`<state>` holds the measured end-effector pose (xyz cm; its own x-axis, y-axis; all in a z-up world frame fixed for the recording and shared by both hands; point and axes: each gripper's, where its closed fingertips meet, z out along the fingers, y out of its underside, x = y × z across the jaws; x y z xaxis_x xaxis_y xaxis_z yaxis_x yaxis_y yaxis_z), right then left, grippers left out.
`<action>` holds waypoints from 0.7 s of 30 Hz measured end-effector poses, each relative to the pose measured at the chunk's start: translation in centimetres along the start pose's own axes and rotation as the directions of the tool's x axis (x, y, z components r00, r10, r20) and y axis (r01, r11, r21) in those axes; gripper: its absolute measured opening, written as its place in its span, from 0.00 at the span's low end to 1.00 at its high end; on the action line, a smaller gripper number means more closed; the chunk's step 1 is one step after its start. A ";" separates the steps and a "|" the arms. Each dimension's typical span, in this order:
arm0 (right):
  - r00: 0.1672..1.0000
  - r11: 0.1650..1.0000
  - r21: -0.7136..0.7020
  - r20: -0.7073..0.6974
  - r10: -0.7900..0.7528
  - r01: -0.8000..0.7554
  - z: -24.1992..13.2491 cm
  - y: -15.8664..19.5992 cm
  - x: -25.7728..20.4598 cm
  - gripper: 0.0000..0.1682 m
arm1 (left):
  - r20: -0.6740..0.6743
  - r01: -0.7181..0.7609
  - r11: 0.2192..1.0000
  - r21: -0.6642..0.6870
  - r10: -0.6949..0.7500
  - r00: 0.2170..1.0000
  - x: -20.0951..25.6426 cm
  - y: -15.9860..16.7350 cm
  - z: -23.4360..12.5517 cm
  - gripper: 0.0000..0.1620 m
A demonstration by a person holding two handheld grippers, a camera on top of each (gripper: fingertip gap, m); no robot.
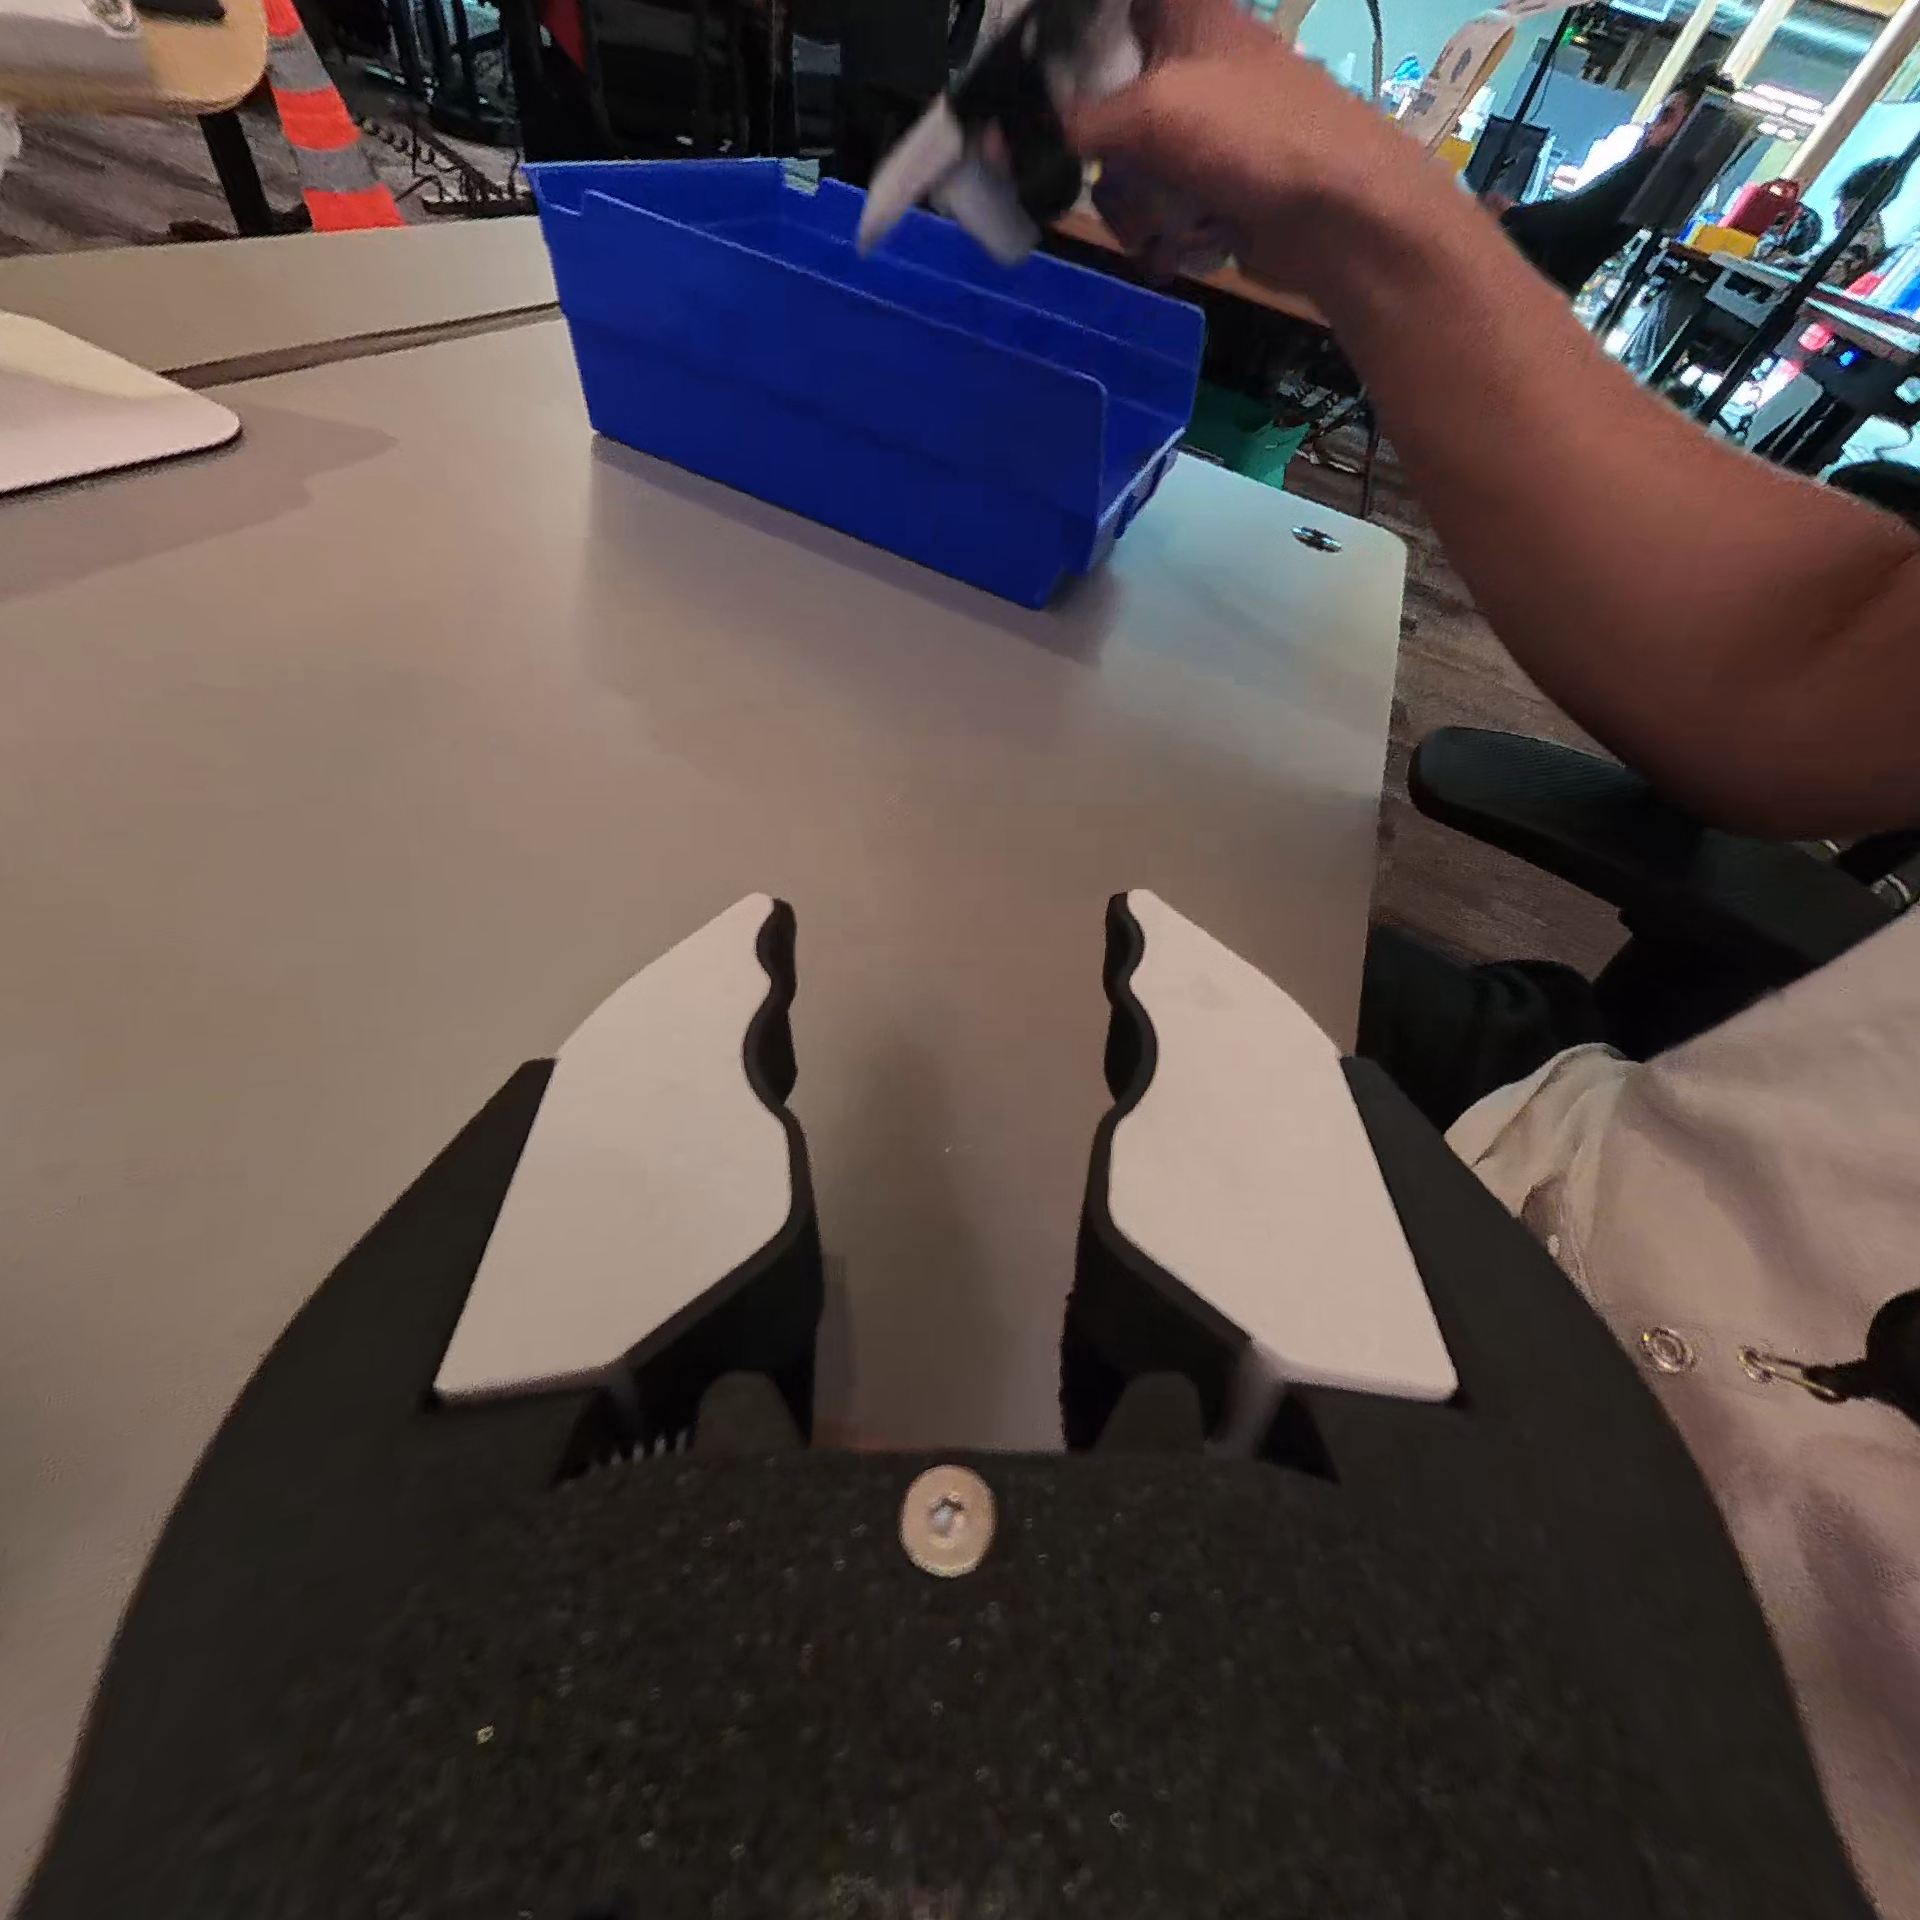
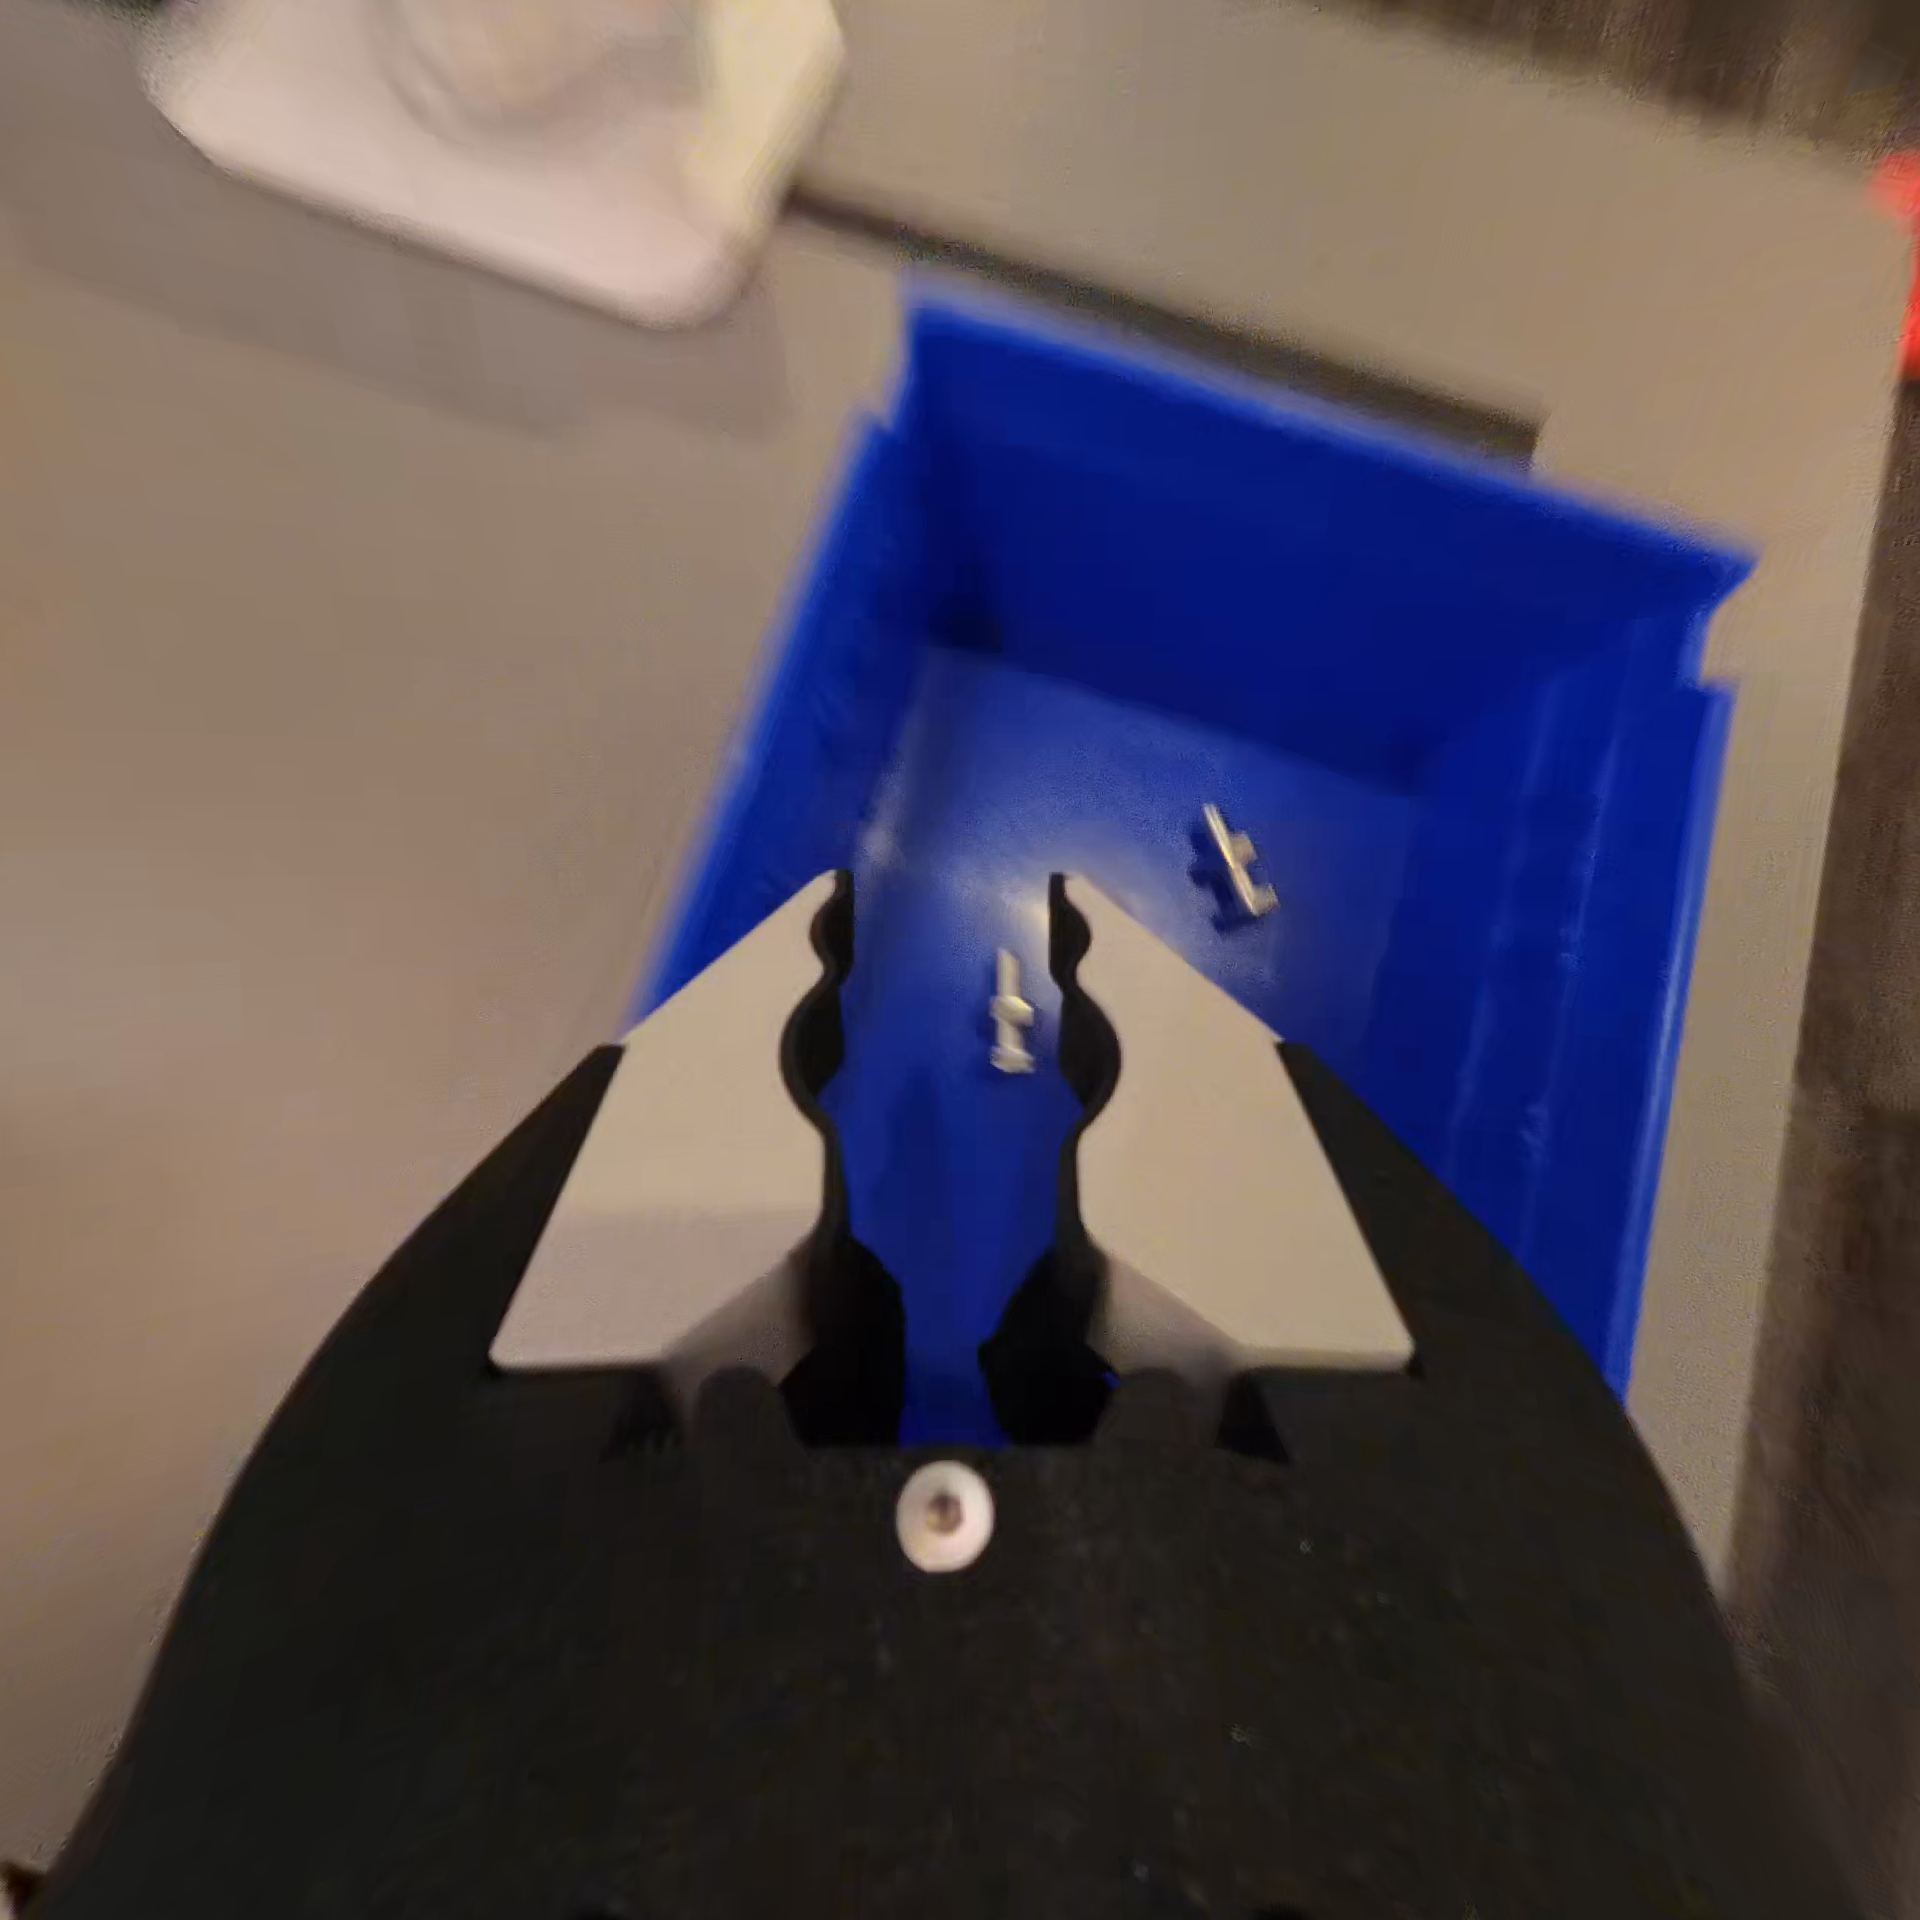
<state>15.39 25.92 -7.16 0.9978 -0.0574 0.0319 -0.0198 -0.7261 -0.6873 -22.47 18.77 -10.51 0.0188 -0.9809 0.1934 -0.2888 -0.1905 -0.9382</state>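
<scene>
A blue plastic bin [image 1: 883, 416] stands on the grey table [image 1: 416, 779] near its far right corner. My left gripper [image 1: 948, 914] is open and empty, low over the bare table well short of the bin. My right gripper [image 2: 948, 883] is open and empty, held above the bin [image 2: 1558, 935] and pointing down into it. It also shows blurred in the left wrist view [image 1: 977, 156], held by a person's hand above the bin. Two small metal fasteners lie on the bin floor: one [image 2: 1008, 1018] between my right fingertips in view, the other [image 2: 1236, 862] to the right.
A white flat-based object [image 1: 94, 416] sits at the table's left, also blurred in the right wrist view [image 2: 499, 145]. The table's right edge [image 1: 1382, 727] drops to the floor beside a black chair [image 1: 1621, 831]. An orange cone [image 1: 322, 125] stands beyond the table. My right fingertips sit around 40 cm from my left ones. The white flat-based object [image 1: 94, 416] lies around 35 cm away from my right fingertips. Seen from the right wrist view [image 2: 646, 227] as well.
</scene>
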 end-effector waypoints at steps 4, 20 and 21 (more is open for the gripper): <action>0.932 0.949 0.315 0.343 -0.116 0.002 -5.7 -2.4 -13.6 0.25 | -0.081 -0.031 1.000 0.001 0.031 0.996 1.3 -0.2 -0.5 0.33; 0.418 0.978 0.207 0.891 -0.175 -0.032 -5.0 10.2 -36.5 0.21 | 0.204 -0.098 0.704 -0.703 0.333 0.921 -17.2 0.5 -17.3 0.29; 0.417 0.975 0.219 0.889 -0.190 -0.023 -5.0 10.2 -36.6 0.21 | 0.231 -0.057 0.660 -0.749 0.341 0.911 -19.1 1.3 -17.6 0.29</action>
<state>-21.64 17.14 -11.73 0.4759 0.7230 -0.5009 -0.0285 -0.5565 -0.8304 -40.04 37.95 -10.34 0.1396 -0.9678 -0.2094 -0.9088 -0.0413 -0.4152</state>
